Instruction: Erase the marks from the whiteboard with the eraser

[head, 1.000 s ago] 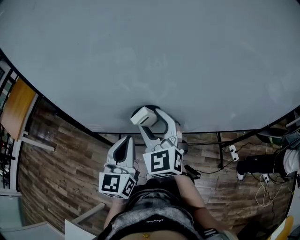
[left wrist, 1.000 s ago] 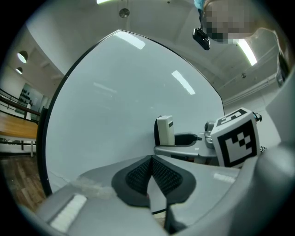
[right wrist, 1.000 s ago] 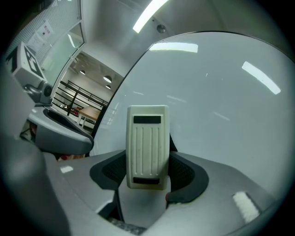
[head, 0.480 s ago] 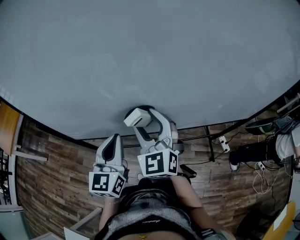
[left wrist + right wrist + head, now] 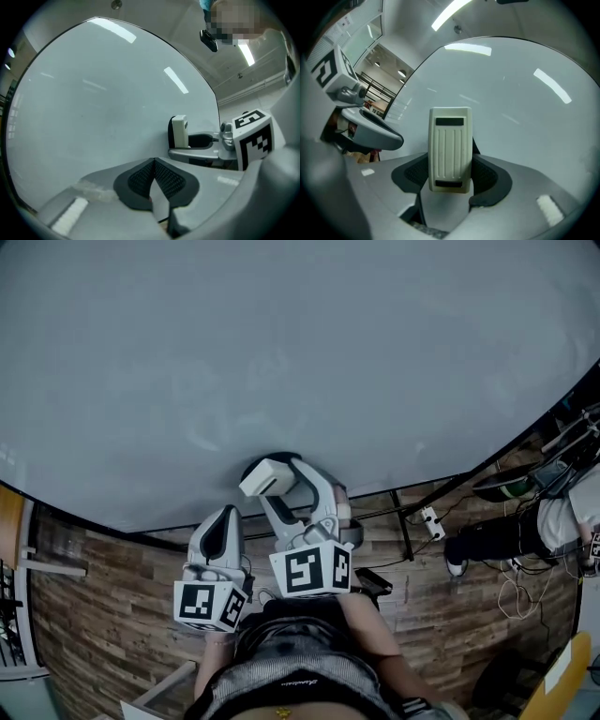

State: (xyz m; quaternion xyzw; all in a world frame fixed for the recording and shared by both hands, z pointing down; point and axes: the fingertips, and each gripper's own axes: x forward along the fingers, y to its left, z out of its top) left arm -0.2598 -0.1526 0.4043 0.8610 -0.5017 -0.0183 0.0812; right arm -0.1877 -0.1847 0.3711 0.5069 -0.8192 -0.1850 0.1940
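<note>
1. Currently, large pale glossy whiteboard [image 5: 281,352]: fills the upper head view. Its surface is near-clean, with only faint traces just above the eraser, too weak to read.
2. Cream ribbed plastic eraser with dark felt backing [image 5: 450,147]: clamped upright between the jaws of the right hand-held gripper [image 5: 450,174]. The felt face is turned to the board near its lower edge and seems to touch it.
3. Left hand-held gripper [image 5: 153,171]: jaws closed together on nothing, held just beside the right one and off the board.
4. Step in hand, as judged: wiping the low centre strip.
5. Handling note: keep the felt flat and square to the board, with even pressure and overlapping strokes carried up through the faint traces. The jaws hold only the lower half of the eraser's body, so a hard push may pivot it and let the plastic edge scrape.
</note>
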